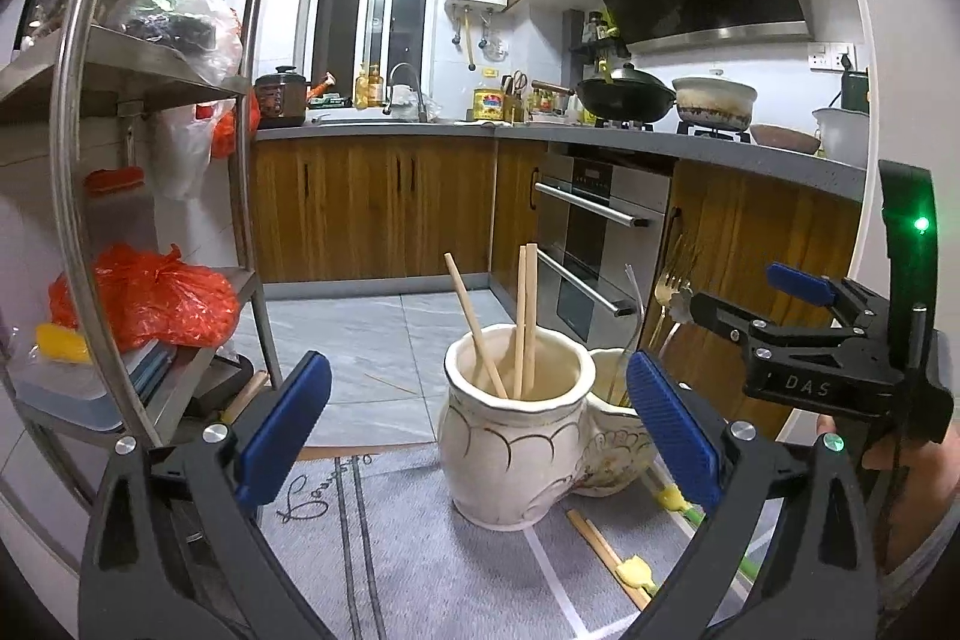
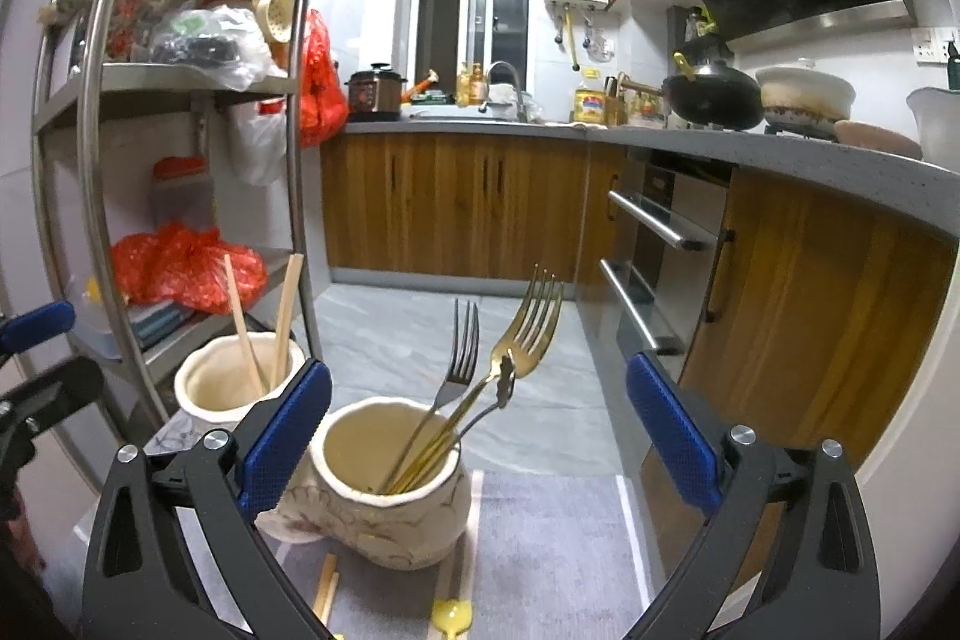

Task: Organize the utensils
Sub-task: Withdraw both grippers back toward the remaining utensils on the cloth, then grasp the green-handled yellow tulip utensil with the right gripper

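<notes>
Mat (image 1: 420,538): grey cloth is being used as the work surface; its far edge is lying just beyond the two jars, with tiled floor below.
Left jar (image 1: 510,436): cream ceramic, standing upright on the mat and touching its neighbour; three chopsticks (image 1: 528,316) are being held inside, leaning on the rim.
Right jar (image 2: 390,484): upright, forks (image 2: 480,382) resting in it with tines up and tilted towards the oven side.
Left gripper (image 1: 480,430): jaws are being held wide, nothing between them, the left jar lying ahead.
Right gripper (image 2: 480,436): likewise spread wide and empty, facing the right jar.
Loose items (image 1: 606,544): chopsticks and yellow-tipped pieces are lying on the mat in front of the jars, seemingly still to be sorted.
Next step, judged: a loose piece is best gripped near mid-length and lowered upright, clear of the leaning handles.
Clearance: room is open above the jars; the steel rack (image 2: 90,160) is crowding the left side.
</notes>
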`<state>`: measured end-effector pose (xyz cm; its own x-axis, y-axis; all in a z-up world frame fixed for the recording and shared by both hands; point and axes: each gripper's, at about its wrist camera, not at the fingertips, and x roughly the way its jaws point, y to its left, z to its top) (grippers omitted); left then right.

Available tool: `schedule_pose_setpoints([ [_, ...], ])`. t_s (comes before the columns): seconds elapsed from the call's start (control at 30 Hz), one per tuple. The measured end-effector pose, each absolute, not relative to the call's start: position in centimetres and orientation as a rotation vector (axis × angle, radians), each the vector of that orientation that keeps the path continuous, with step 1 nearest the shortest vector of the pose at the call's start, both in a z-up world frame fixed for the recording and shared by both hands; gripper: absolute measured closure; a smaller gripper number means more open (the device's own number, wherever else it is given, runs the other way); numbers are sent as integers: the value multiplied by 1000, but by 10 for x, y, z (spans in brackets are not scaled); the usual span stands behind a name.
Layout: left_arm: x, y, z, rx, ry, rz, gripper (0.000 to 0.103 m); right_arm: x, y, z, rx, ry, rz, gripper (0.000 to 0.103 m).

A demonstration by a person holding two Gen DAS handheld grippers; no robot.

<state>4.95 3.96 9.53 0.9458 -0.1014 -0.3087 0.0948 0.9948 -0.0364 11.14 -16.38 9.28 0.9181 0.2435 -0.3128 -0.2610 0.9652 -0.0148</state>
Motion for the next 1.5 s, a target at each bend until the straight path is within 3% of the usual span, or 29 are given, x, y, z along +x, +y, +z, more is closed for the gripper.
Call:
schedule_pose_setpoints([
  [0.83,-3,18,64,19,441,-123,6,68,-210,36,-3,502,244,5],
  [1.5,-9,25,0,26,536,-102,6,30,-153,-15,-187,676,395,5],
])
